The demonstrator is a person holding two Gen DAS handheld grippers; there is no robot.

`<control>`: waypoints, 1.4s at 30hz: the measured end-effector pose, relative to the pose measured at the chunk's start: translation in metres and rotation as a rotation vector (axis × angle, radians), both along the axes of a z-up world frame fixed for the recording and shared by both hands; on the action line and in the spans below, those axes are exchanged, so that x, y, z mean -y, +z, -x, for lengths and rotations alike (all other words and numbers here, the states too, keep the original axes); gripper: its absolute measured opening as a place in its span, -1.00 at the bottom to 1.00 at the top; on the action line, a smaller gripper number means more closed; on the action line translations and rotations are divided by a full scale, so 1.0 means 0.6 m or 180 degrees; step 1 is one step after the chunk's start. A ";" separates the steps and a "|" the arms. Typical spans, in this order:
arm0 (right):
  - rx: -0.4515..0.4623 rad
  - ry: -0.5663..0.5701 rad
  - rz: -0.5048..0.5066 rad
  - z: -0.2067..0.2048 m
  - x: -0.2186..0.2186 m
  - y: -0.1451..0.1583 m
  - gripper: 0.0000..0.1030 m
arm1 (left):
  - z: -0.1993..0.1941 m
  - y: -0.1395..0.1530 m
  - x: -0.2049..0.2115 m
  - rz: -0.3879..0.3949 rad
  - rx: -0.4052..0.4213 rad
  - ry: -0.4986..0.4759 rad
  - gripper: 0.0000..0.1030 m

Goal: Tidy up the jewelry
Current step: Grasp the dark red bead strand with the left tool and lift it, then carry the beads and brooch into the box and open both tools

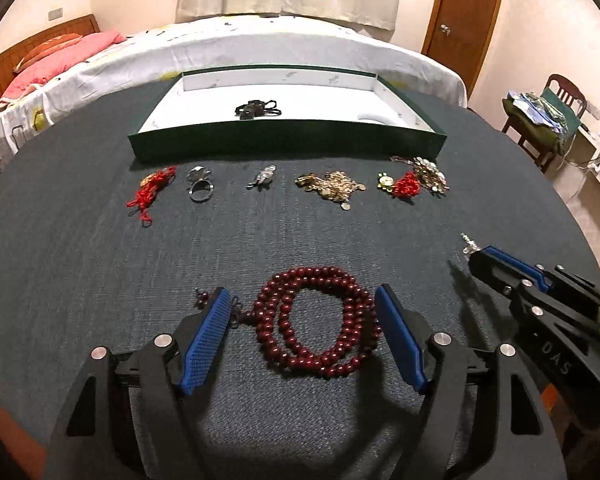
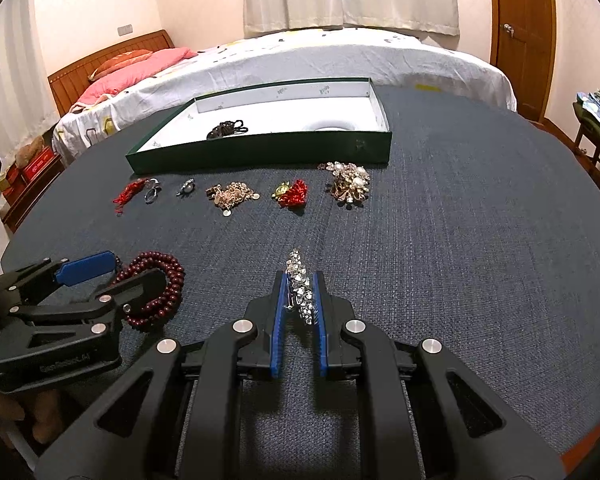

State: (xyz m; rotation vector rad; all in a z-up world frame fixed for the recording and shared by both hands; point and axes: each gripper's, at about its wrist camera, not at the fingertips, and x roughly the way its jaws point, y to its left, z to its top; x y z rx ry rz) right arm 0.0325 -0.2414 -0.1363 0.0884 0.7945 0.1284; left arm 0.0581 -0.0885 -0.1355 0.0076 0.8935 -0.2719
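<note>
A dark red bead necklace point(image 1: 318, 320) lies coiled on the dark table; it also shows in the right wrist view point(image 2: 160, 284). My left gripper point(image 1: 303, 300) is open with its blue pads on either side of the coil. My right gripper point(image 2: 300, 280) is shut on a silver rhinestone piece point(image 2: 300, 288), whose tip shows in the left wrist view point(image 1: 470, 244). A green box point(image 1: 284, 142) with a white inside holds one dark item point(image 1: 256, 109). A row of jewelry lies before it: red tassel point(image 1: 150, 190), ring point(image 1: 200, 186), silver brooch point(image 1: 263, 176), gold chain point(image 1: 330, 186).
Further right in the row lie a red and gold piece point(image 1: 400, 184) and a pearl cluster point(image 2: 348, 184). A bed point(image 1: 260, 44) stands behind the table. A chair with clothes point(image 1: 548, 112) and a door point(image 1: 464, 8) are at the right.
</note>
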 end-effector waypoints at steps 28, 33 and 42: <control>-0.0017 0.0028 0.0018 0.000 -0.005 -0.009 -0.74 | 0.003 -0.007 -0.022 -0.0234 0.0154 -0.0035 -0.77; -0.0013 0.0029 0.0020 0.001 -0.007 -0.009 -0.74 | 0.003 -0.005 -0.025 -0.0223 0.0157 -0.0005 -0.77; 0.0048 0.0023 0.0002 -0.001 -0.007 0.004 -0.75 | -0.002 0.022 -0.049 -0.0114 0.0275 0.0129 -0.77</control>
